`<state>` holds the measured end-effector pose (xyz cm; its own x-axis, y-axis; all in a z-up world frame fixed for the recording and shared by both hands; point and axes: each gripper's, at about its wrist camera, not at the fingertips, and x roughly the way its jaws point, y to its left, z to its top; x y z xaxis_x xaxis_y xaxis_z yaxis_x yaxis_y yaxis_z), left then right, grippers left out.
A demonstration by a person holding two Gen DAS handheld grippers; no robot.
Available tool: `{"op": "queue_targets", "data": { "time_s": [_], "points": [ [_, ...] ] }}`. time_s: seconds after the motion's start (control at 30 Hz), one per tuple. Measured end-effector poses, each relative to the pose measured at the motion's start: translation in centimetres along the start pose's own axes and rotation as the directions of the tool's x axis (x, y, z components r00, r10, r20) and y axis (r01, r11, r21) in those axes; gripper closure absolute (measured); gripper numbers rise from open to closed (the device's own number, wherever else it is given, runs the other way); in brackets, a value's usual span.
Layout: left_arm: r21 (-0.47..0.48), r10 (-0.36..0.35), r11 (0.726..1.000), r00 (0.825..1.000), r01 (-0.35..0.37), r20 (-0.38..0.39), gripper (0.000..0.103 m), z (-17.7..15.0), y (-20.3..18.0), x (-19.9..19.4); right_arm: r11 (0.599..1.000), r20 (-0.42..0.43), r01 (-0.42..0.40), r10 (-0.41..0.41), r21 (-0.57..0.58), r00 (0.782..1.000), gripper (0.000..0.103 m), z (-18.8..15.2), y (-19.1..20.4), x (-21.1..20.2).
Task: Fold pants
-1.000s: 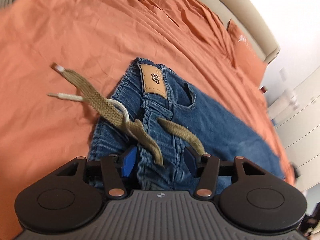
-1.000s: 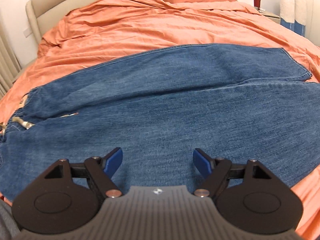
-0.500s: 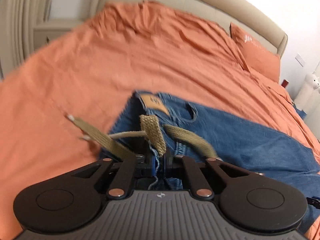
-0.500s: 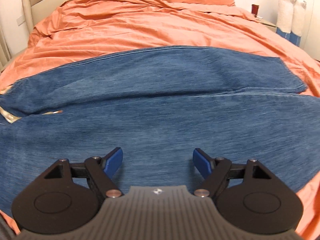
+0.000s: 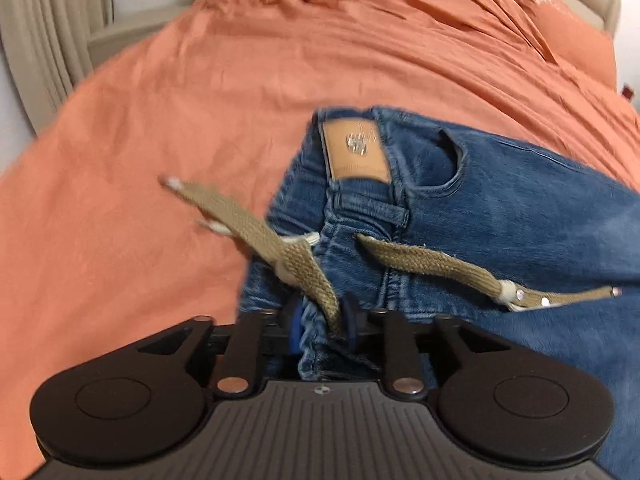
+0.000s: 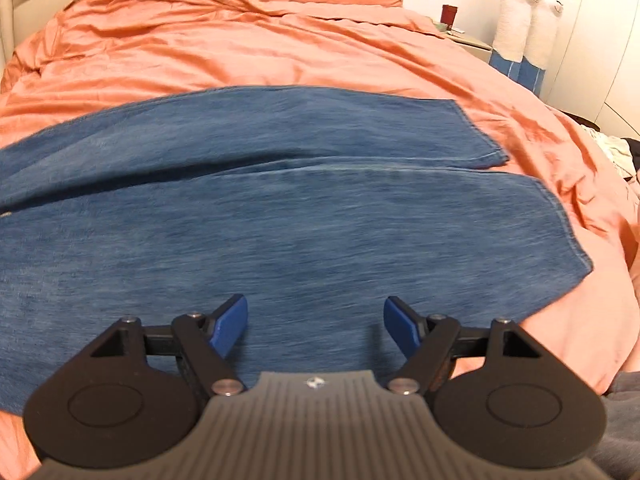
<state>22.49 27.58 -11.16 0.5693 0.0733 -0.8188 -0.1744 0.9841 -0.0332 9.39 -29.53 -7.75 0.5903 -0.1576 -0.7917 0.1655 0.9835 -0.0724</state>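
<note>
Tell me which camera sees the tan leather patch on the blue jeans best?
The left wrist view. The tan leather patch sits on the waistband of the blue denim jeans, facing the camera, just beyond the khaki woven drawstring. The right wrist view shows only the legs, so no patch.

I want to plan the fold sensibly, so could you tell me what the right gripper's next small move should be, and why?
Probably lower the right gripper onto the jeans leg near the hem: it hovers open and empty, while the left gripper, jaws opening, has the waistband between its pads.
</note>
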Motion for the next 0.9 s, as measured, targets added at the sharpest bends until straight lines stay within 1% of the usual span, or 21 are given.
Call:
{"op": "queue_targets", "data": {
  "time_s": [0.03,0.07,0.13,0.17,0.2,0.23,0.27,0.3,0.33,0.4,0.47,0.53,0.6,0.63,0.7,0.73,0.8,0.83,0.9],
  "points": [
    [0.036,0.016,0.999,1.0,-0.016,0.019,0.072,0.1,-0.4,-1.3,1.0,0.013,-0.004,0.004,0.0,1.0,0.031,0.2,-0.5,-0.2],
    [0.087,0.007,0.996,0.999,-0.01,0.038,0.072,-0.1,-0.9,-2.9,1.0,0.031,-0.011,0.012,-0.01,0.999,0.031,0.3,-1.1,-0.6],
    [0.221,-0.045,0.975,0.998,0.033,0.048,0.072,-0.5,-1.8,-5.9,0.999,0.066,-0.019,0.022,-0.047,0.998,0.03,0.3,-1.9,-1.3],
    [0.295,-0.054,0.955,0.997,0.038,0.046,0.072,-0.9,-2.4,-7.2,0.998,0.079,-0.021,0.026,-0.065,0.997,0.028,0.3,-2.1,-1.6],
    [0.382,-0.052,0.924,0.998,0.032,0.041,0.072,-1.6,-3.2,-8.6,0.996,0.092,-0.025,0.033,-0.084,0.995,0.026,0.3,-2.3,-1.8],
    [0.452,-0.049,0.891,0.998,0.03,0.031,0.072,-2.3,-3.8,-9.5,0.995,0.11,-0.034,0.044,-0.097,0.993,0.026,0.2,-2.6,-2.1],
    [0.521,-0.044,0.853,0.999,0.03,0.016,0.072,-3.0,-4.4,-10.3,0.994,0.121,-0.041,0.053,-0.104,0.991,0.026,0.1,-2.7,-2.3],
    [0.595,-0.032,0.803,0.999,0.029,-0.006,0.069,-4.0,-5.1,-11.1,0.992,0.13,-0.054,0.069,-0.111,0.989,0.026,0.0,-2.9,-2.5],
    [0.651,-0.015,0.759,1.0,0.024,-0.019,0.065,-4.9,-5.7,-11.4,0.991,0.133,-0.057,0.073,-0.119,0.988,0.026,-0.1,-3.0,-2.7],
    [0.756,0.022,0.654,0.999,0.01,-0.032,0.052,-7.3,-6.8,-11.8,0.989,0.135,-0.044,0.063,-0.143,0.989,0.025,-0.3,-2.8,-3.2],
    [0.832,0.05,0.554,0.997,0.018,-0.055,0.05,-9.5,-7.7,-11.2,0.987,0.12,-0.044,0.063,-0.155,0.991,0.025,-0.3,-2.9,-3.4],
    [0.873,0.08,0.488,0.994,0.023,-0.071,0.05,-10.8,-8.6,-9.7,0.989,0.09,-0.075,0.087,-0.125,0.992,0.025,-0.1,-3.2,-3.7],
    [0.908,0.114,0.419,0.991,0.013,-0.067,0.05,-12.0,-8.7,-8.3,0.99,0.08,-0.105,0.113,-0.093,0.99,0.025,0.0,-3.8,-4.1],
    [0.919,0.13,0.395,0.989,0.011,-0.068,0.049,-12.5,-8.8,-7.7,0.99,0.075,-0.114,0.12,-0.079,0.99,0.025,0.0,-4.0,-4.3],
    [0.927,0.134,0.371,0.984,0.058,-0.116,0.047,-12.8,-8.8,-6.8,0.992,0.07,-0.107,0.111,-0.063,0.991,0.024,0.0,-4.6,-4.8],
    [0.928,0.132,0.367,0.984,0.063,-0.119,0.046,-12.9,-8.9,-6.3,0.994,0.063,-0.093,0.096,-0.053,0.993,0.024,0.2,-5.0,-4.9],
    [0.926,0.14,0.373,0.982,0.063,-0.124,0.042,-12.7,-9.0,-5.5,0.996,0.05,-0.08,0.082,-0.024,0.995,0.024,0.3,-5.6,-5.2],
    [0.922,0.142,0.381,0.981,0.072,-0.135,0.042,-12.5,-8.9,-5.1,0.997,0.042,-0.083,0.083,-0.01,0.996,0.024,0.5,-6.0,-5.3],
    [0.918,0.146,0.388,0.978,0.083,-0.15,0.041,-12.3,-8.8,-4.4,0.997,0.023,-0.077,0.077,-0.002,0.997,0.024,0.7,-6.9,-5.5]
  ]
}}
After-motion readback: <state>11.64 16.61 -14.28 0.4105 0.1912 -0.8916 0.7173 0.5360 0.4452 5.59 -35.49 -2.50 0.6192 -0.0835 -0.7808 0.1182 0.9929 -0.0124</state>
